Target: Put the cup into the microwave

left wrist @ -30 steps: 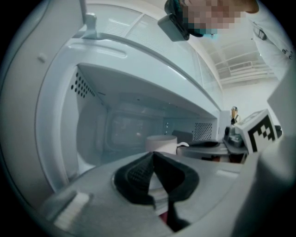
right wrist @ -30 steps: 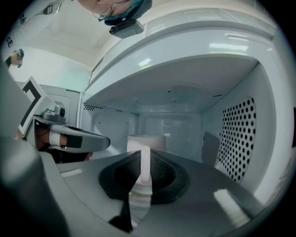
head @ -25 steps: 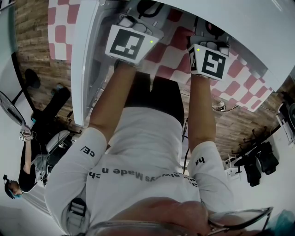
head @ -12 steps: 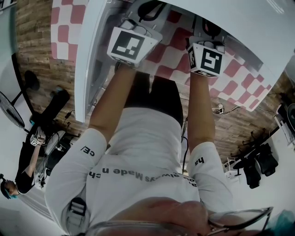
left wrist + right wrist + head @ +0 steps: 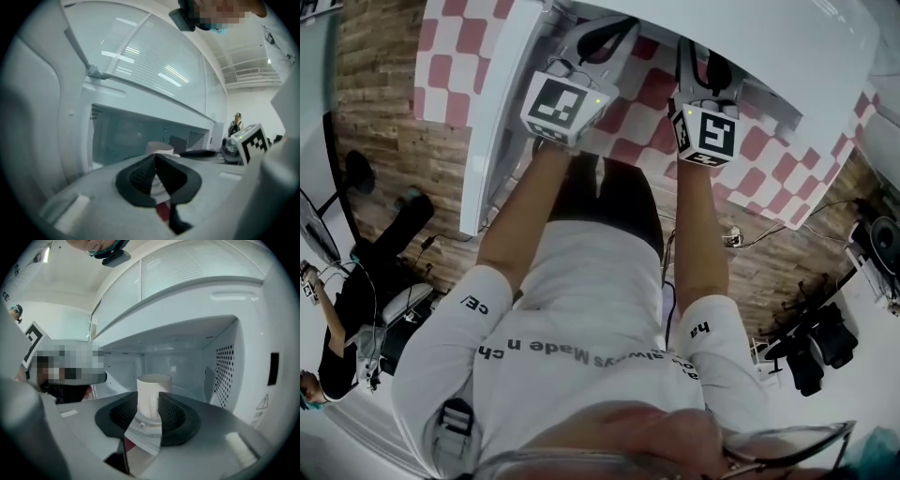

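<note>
The right gripper (image 5: 148, 398) has its jaws clamped on a white cup (image 5: 153, 383), held upright at the mouth of the open microwave (image 5: 225, 366), in the centre of its view. The left gripper (image 5: 155, 161) has its jaws pressed together with nothing between them, and the cup is just beyond. In the head view, both grippers sit closer together and nearer the top centre than a second ago.
</note>
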Motion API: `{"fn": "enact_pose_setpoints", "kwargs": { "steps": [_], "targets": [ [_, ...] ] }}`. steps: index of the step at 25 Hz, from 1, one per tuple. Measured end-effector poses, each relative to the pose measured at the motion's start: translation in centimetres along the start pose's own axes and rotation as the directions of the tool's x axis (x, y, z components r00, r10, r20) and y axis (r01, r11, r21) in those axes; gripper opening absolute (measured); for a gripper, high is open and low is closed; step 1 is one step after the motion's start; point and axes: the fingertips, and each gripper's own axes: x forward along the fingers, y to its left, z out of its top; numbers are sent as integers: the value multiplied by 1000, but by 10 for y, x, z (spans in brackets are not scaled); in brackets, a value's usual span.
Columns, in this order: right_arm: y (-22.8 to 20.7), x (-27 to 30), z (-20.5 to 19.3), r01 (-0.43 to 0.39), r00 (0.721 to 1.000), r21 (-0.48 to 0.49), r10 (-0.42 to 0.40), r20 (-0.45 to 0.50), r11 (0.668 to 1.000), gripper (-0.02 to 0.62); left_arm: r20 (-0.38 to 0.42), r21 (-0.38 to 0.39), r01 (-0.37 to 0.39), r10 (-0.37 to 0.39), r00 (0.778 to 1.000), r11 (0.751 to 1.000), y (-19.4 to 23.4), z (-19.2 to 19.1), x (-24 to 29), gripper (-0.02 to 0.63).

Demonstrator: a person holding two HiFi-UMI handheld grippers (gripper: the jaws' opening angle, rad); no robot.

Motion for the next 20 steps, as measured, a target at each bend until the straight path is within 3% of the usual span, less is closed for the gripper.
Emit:
{"fn": "enact_pose_setpoints", "kwargs": {
  "steps": [11,20],
  "targets": [
    [24,-59,29,-50,998,9,51,-35,999,104,-11,-11,41,-41,999,999,-37,32,-41,3],
    [55,-125,100,-115,993,4,116,-15,993,83,26,-5,131,-131,991,991,-93,83,-92,3]
  ]
}}
